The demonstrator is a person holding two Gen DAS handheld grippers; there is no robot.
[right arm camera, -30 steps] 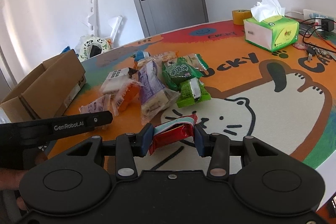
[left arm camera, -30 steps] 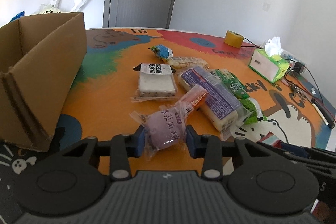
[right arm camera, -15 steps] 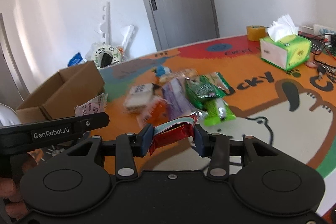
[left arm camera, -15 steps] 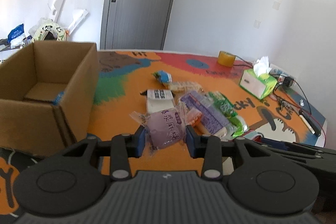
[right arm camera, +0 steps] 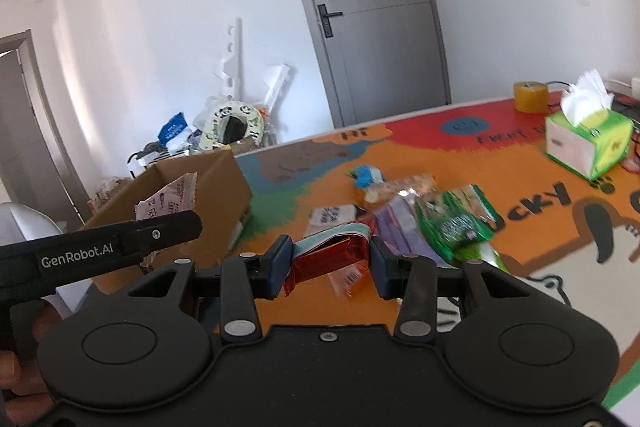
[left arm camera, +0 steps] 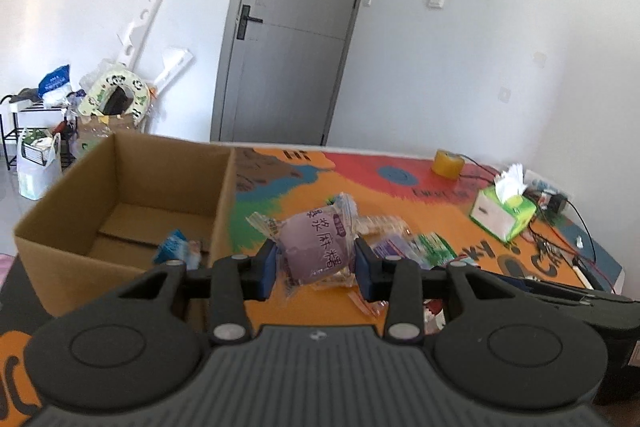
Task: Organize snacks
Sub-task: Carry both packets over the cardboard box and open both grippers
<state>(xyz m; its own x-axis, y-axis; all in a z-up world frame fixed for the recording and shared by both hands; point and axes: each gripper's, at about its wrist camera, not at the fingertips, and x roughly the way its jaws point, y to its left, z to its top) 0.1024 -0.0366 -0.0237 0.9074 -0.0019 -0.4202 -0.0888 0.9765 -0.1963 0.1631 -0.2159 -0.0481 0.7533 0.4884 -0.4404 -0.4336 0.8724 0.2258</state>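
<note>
My left gripper [left arm camera: 316, 263] is shut on a purple snack packet [left arm camera: 318, 247] and holds it above the table, just right of the open cardboard box [left arm camera: 120, 195]. A blue-wrapped snack [left arm camera: 174, 247] lies inside the box. My right gripper [right arm camera: 330, 263] is shut on a red foil snack pack [right arm camera: 332, 259], lifted over the orange mat. In the right wrist view the left gripper's body [right arm camera: 100, 251] crosses at the left, in front of the cardboard box [right arm camera: 216, 187]. Several loose snacks [right arm camera: 448, 223] lie on the mat behind the red pack.
A green tissue box [right arm camera: 588, 143] and a yellow tape roll [right arm camera: 530, 97] stand at the far right of the table, with cables [left arm camera: 560, 239] near them. Clutter [left arm camera: 112, 99] and a grey door [left arm camera: 288, 39] lie beyond the table.
Both grippers have risen and tipped upward with their snacks held. The left one moved toward the box, whose inside now shows; more of the wall and door fills both views.
</note>
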